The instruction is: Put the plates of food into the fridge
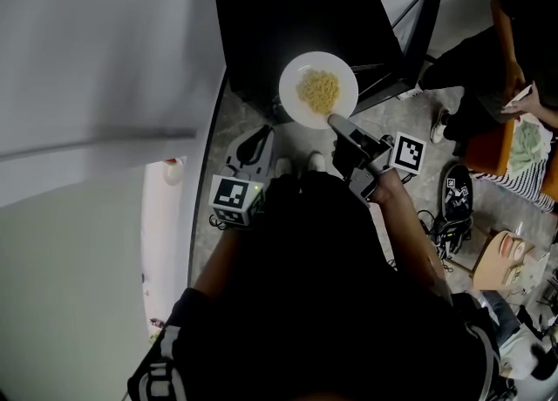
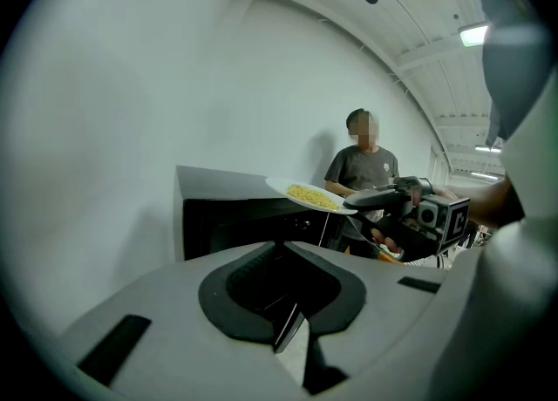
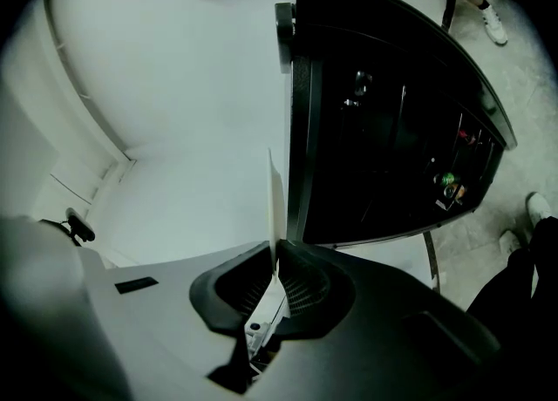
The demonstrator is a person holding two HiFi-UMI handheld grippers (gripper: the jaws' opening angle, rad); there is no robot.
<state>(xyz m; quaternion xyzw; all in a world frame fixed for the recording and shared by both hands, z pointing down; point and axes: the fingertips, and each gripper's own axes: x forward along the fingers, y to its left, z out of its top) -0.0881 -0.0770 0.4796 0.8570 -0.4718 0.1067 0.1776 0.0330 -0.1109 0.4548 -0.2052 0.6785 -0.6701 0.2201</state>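
Right fingers [image 3: 305,288] on one noodle plate [image 1: 292,85]

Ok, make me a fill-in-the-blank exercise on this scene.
The right tool grips a white ____ by its rim. The noodles on it are ____ in colour. The fridge ahead is ____. The left tool holds ____.
Missing: plate; yellow; black; nothing.

- I'm looking down on a speckled grey floor [image 1: 418,116].
- The black fridge [image 1: 296,24] stands on it, against the white wall.
- Two white shoes [image 1: 283,166] are planted just before the fridge.
- Black gear [image 1: 455,203] lies at the right.
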